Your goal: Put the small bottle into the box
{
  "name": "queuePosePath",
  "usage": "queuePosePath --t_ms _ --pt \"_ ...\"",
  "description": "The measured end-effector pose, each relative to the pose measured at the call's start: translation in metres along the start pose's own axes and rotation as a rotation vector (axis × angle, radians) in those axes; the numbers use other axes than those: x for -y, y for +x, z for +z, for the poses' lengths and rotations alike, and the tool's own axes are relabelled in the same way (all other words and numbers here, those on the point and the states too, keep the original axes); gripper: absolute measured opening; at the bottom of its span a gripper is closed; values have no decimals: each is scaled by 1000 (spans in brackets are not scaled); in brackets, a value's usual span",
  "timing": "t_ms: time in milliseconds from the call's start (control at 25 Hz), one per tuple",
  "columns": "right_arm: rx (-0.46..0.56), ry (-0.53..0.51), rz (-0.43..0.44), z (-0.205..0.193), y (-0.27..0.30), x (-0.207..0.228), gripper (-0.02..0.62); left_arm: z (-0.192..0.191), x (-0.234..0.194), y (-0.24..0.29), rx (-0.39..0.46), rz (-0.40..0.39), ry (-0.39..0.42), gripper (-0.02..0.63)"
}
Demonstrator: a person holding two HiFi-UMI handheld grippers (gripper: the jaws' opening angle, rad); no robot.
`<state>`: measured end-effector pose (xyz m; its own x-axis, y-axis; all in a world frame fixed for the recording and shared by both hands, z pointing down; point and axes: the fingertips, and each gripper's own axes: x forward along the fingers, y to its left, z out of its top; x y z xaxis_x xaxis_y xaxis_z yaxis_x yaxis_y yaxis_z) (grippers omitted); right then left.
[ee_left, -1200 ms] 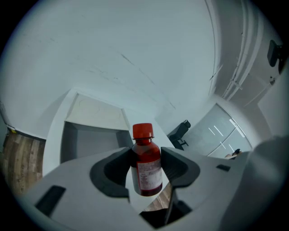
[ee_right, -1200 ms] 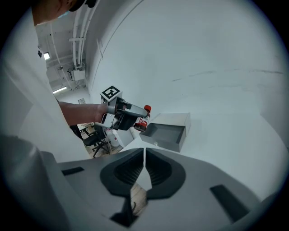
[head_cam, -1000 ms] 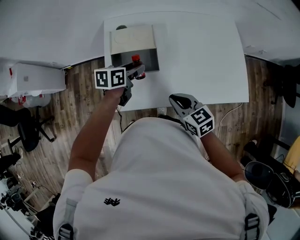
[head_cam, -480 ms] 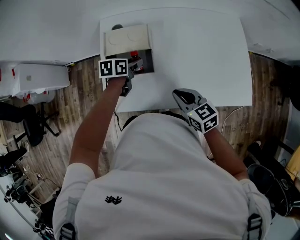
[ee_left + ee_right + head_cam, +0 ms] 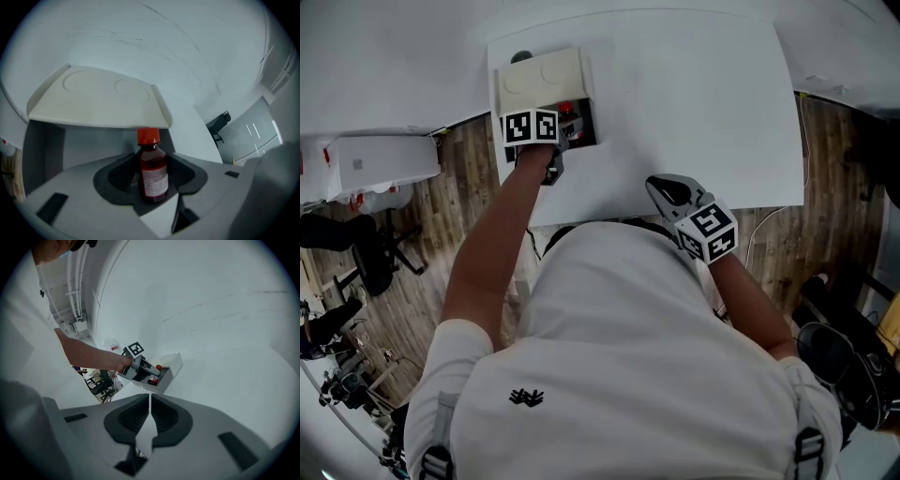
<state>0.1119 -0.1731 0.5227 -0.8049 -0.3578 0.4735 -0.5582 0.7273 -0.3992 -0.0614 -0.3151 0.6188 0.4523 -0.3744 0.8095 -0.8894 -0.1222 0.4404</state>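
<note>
Small bottle (image 5: pixel 152 169) between left tongs (image 5: pixel 151 186)

Your left tool (image 5: pixel 570 124) has carried the small bottle (image 5: pixel 152 168) toward 12 o'clock and lower. A second ago the bottle hung at the 6 o'clock lip of the box (image 5: pixel 542 73). Now it is held inside the dark opening, under the raised lid. Your left forearm reaches further across the worktop (image 5: pixel 694 103) than before.
</note>
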Motion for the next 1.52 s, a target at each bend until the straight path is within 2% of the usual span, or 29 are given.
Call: queuePosePath --t_ms 280,480,760,880,1520 --pt "6 20 -17 -4 -6 10 17 -8 -10 11 -102 79 26 216" --pt "13 30 -23 -4 -7 13 17 -14 -13 17 -183 112 14 218" --pt "22 41 -24 -2 -6 18 17 -18 -14 21 -244 84 -53 221" --pt "23 39 -25 0 -4 18 17 -22 -13 22 -279 84 -44 224" --pt "22 39 -11 6 3 22 17 -23 -13 21 -301 70 -43 238"
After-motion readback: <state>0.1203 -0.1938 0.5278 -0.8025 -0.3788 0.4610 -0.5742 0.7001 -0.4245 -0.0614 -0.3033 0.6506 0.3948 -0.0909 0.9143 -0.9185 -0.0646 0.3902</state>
